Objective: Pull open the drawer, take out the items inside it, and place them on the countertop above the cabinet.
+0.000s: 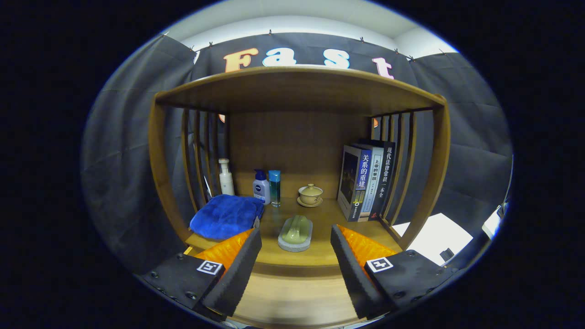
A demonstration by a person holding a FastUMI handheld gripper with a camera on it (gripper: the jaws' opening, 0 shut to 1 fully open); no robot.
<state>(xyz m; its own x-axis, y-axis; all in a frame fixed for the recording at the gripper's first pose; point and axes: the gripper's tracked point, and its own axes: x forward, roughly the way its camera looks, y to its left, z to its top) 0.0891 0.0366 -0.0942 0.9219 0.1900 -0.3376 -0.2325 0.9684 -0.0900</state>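
Note:
My gripper (pixel 296 232) is open, its fingers spread wide with nothing pressed between them. Just ahead of the fingertips, in line with the gap, a pale green oblong item on a grey base (pixel 295 233) lies on the wooden countertop (pixel 320 214). No finger touches it. Below the countertop's front edge a lighter wooden surface (pixel 292 297) runs between the fingers; I cannot tell whether it belongs to the drawer.
On the countertop, left of the green item, lies a folded blue towel (pixel 225 215). Behind stand a white pump bottle (pixel 225 177), a blue-capped bottle (pixel 261 186), a teal bottle (pixel 274 187) and a lidded teacup (pixel 310 194). Books (pixel 367 180) stand at the right. A shelf (pixel 297 89) roofs the space.

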